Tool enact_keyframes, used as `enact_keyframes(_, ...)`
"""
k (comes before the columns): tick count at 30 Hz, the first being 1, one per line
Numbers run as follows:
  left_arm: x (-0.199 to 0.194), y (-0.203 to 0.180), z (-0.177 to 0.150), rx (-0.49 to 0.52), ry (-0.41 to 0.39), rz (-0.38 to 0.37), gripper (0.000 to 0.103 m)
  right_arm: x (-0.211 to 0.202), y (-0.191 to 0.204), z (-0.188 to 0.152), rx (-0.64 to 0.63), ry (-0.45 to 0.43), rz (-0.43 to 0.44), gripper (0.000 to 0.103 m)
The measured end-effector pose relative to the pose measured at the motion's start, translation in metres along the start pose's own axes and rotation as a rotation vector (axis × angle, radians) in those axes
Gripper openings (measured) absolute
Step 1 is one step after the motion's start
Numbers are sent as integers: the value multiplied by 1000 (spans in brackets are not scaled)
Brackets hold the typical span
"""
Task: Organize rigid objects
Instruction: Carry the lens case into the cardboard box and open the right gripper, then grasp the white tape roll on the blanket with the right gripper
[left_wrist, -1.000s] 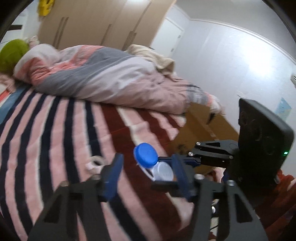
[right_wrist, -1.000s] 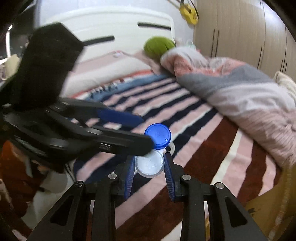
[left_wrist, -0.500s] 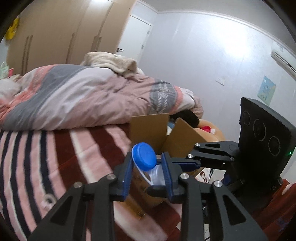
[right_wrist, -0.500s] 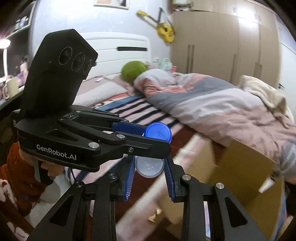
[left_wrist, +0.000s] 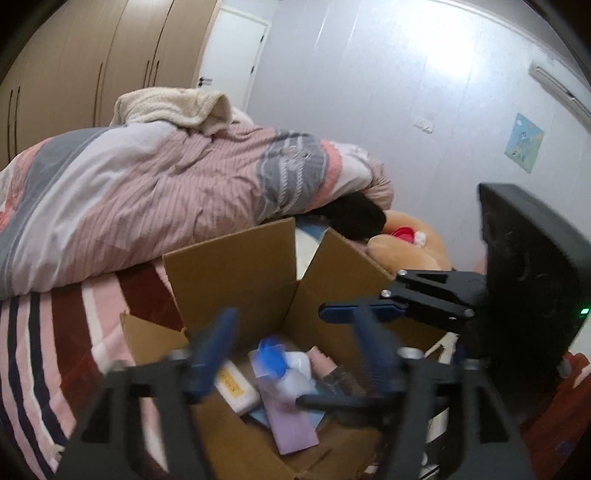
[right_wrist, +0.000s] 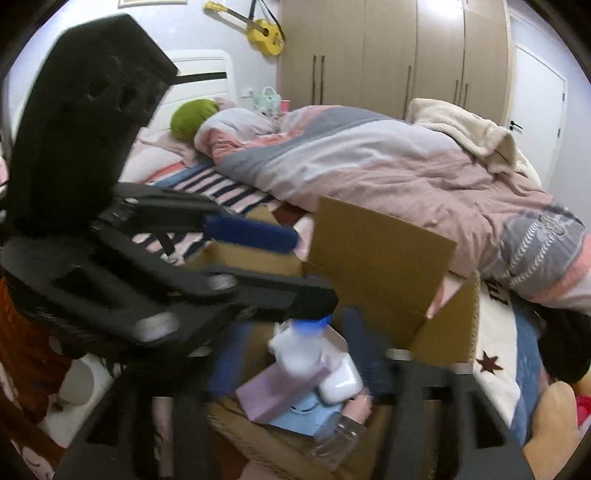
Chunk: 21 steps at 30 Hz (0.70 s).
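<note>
Swung off the striped bedspread (left_wrist: 66, 332) since a second ago, now over an open cardboard box (left_wrist: 236, 273) at the bed's edge. Bottle (left_wrist: 286, 365), white with a blue cap, no longer pinched as half a second ago: blurred, loose inside the box, among its contents, touching neither pad. Left gripper (left_wrist: 295, 354) above the box, jaws opening, fingers apart, bottle seen in the gap between them but below. Right gripper (right_wrist: 295, 354) likewise over the box, jaws opening, fingers apart, bottle (right_wrist: 299, 350) just past them. Also in the box: lilac flat carton (left_wrist: 291, 417), white bar with a yellow label (left_wrist: 236, 387), pale blue packet (right_wrist: 303, 413), white rounded case (right_wrist: 340, 380), clear plastic piece (right_wrist: 332, 439). Flaps upright on the far side. Beyond the box, rumpled pink and grey quilt (left_wrist: 147, 199) on the bed; tan plush toy (left_wrist: 406, 251) to its right.
</note>
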<state>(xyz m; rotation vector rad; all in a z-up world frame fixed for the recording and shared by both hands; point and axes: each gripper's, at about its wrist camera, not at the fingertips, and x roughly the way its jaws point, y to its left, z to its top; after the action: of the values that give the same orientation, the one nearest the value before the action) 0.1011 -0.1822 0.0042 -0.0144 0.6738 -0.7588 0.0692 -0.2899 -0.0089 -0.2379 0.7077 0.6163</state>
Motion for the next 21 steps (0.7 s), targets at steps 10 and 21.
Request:
enact_keyframes(10, -36, 14, -7, -16, -36, 95, 84, -8, 16, 3, -17, -6, 1, 62)
enact_keyframes(21, -130, 61, -47, -96, -143, 244, 85, -1, 80, 36, -101, -20, 43, 62)
